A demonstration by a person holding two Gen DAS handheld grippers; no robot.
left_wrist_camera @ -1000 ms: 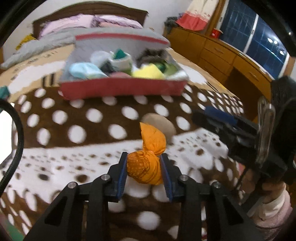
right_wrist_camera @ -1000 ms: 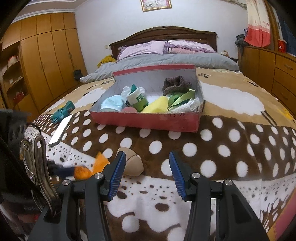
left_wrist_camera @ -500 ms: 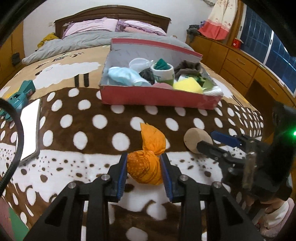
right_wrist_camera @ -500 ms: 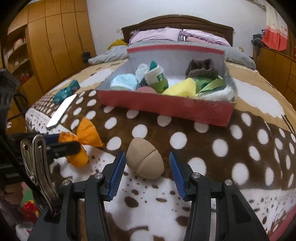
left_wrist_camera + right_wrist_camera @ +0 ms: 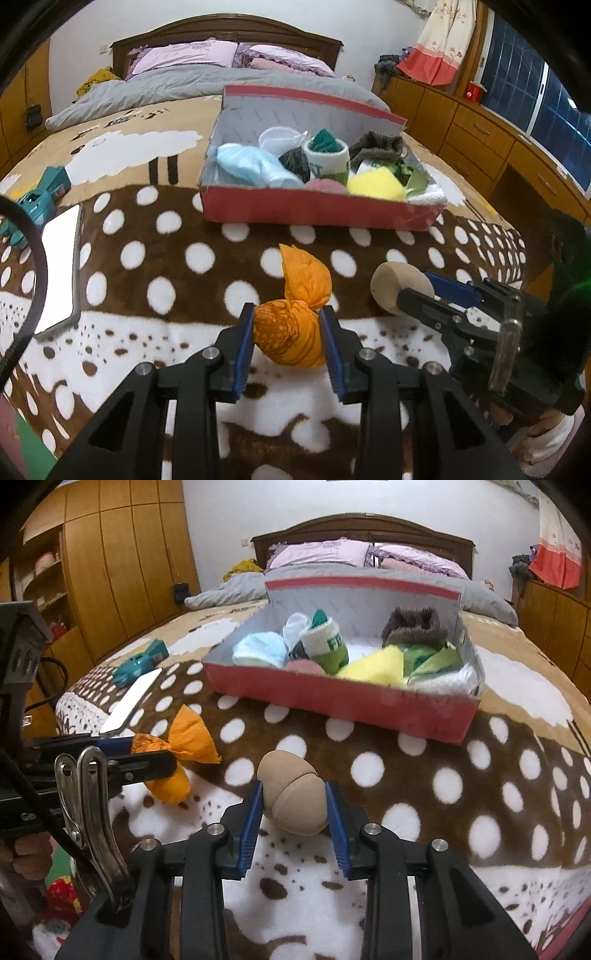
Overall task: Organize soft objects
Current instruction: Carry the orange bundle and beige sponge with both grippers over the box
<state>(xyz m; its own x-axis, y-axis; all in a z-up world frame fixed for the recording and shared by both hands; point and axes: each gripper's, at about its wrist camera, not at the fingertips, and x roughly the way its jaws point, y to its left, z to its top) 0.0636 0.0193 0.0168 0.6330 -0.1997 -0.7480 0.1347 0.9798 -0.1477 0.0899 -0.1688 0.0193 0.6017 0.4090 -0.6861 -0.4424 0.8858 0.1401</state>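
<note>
My left gripper (image 5: 287, 334) is shut on an orange rolled sock (image 5: 291, 328) on the spotted blanket; the sock also shows in the right wrist view (image 5: 177, 749). My right gripper (image 5: 293, 805) has its blue pads against both sides of a beige rolled sock (image 5: 293, 794), which also shows in the left wrist view (image 5: 397, 291). A red shoebox (image 5: 317, 210) holding several rolled socks stands further up the bed, also in the right wrist view (image 5: 343, 698).
A phone (image 5: 59, 266) and a teal toy (image 5: 37, 199) lie on the blanket at the left. Pillows (image 5: 184, 55) and a grey duvet lie at the headboard. Wooden drawers (image 5: 480, 136) run along the right, a wardrobe (image 5: 110, 572) along the left.
My right gripper has moved forward and closed its jaws around the beige sock. My left gripper stays shut on the orange sock, and its view has swung left.
</note>
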